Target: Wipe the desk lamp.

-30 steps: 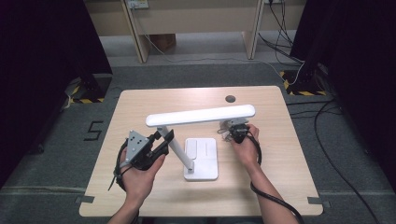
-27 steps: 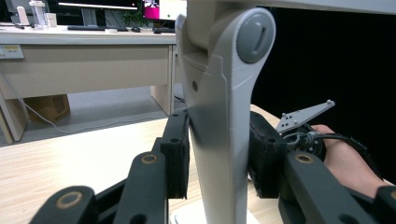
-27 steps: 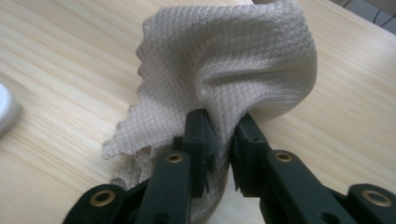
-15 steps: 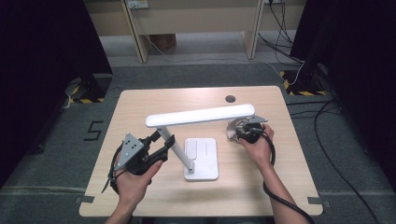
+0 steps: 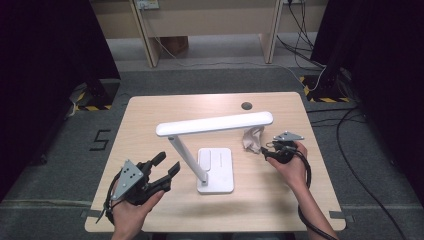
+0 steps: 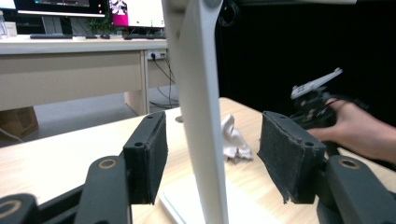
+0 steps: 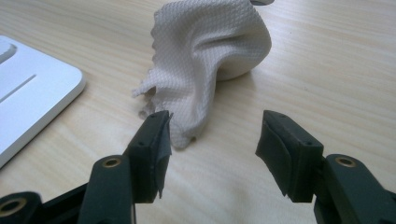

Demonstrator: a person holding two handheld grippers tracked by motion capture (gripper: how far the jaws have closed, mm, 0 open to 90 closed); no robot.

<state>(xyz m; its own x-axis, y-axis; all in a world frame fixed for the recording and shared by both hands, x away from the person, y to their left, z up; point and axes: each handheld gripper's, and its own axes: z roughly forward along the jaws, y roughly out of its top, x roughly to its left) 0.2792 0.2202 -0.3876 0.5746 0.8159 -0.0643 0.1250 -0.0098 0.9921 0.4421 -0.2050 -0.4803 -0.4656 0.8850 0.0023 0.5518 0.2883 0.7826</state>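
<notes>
— Wooden bench (image 5: 150, 120) under the white desk lamp (image 5: 215, 125): where's the cloth (image 5: 252, 138)?

— Crumpled beside the lamp's base, just ahead of the right hand-held gripper (image 5: 266, 150).

— Gripped?

— No. Its jaws have just spread wide, empty. The left hand-held gripper's (image 5: 167, 170) jaws have been opening too, astride the lamp's stem, pads not touching it.
</notes>
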